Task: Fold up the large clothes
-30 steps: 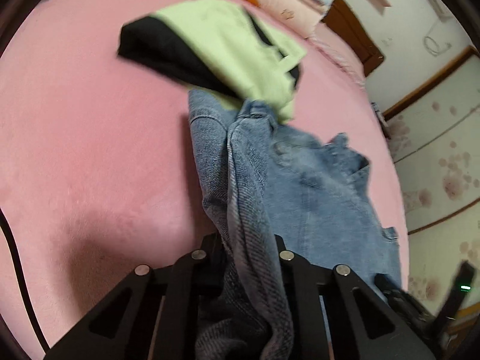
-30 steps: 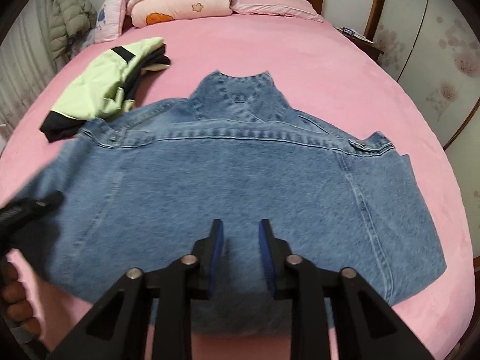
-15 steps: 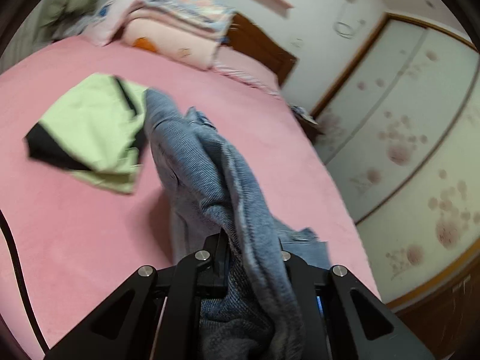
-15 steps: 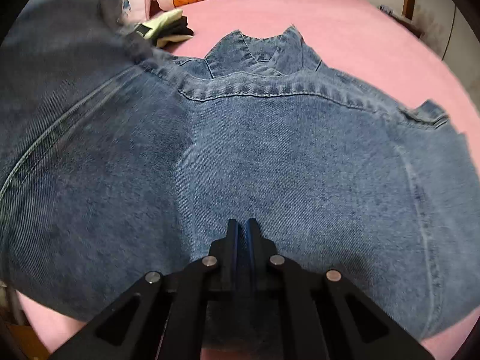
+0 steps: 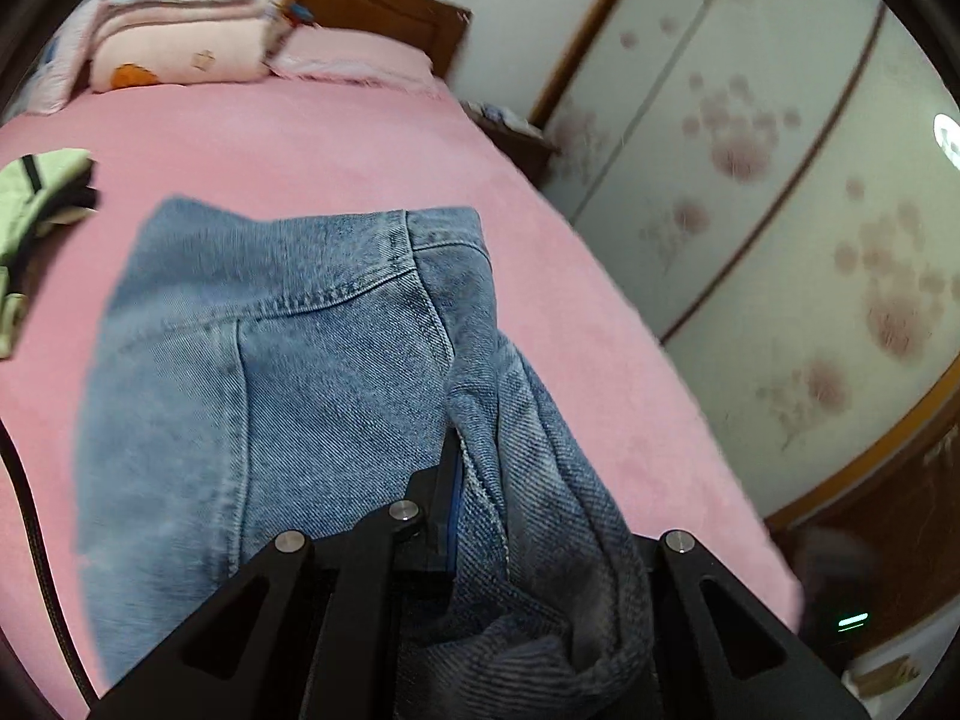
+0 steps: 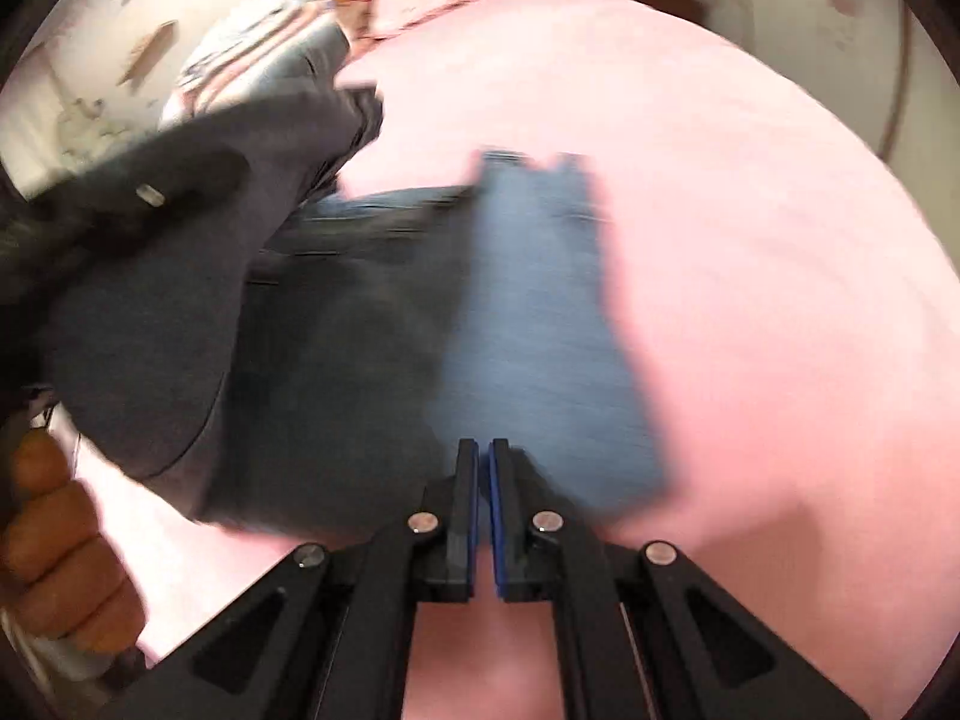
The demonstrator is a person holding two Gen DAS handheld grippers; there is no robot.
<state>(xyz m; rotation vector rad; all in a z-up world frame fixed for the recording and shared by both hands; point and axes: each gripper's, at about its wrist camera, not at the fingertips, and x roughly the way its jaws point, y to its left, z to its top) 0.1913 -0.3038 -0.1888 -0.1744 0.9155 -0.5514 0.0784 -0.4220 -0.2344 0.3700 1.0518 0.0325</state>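
Observation:
A blue denim jacket (image 5: 288, 348) lies on the pink bed (image 5: 300, 144). My left gripper (image 5: 480, 480) is shut on a bunched side of the jacket and holds it over the rest of the garment. In the blurred right wrist view the jacket (image 6: 528, 312) looks folded in on its left side, with the left gripper (image 6: 150, 198) and raised denim above it. My right gripper (image 6: 483, 468) has its jaws closed at the jacket's near hem; I cannot see cloth between the pads.
A green and black garment (image 5: 36, 204) lies at the left of the bed. Folded quilts and a pillow (image 5: 180, 42) sit by the wooden headboard (image 5: 390, 12). A floral wardrobe (image 5: 780, 180) stands along the right. The person's hand (image 6: 54, 546) shows at lower left.
My left gripper has carried its side of the jacket across over the garment toward the right. My right gripper closed at the hem and the view has swung right.

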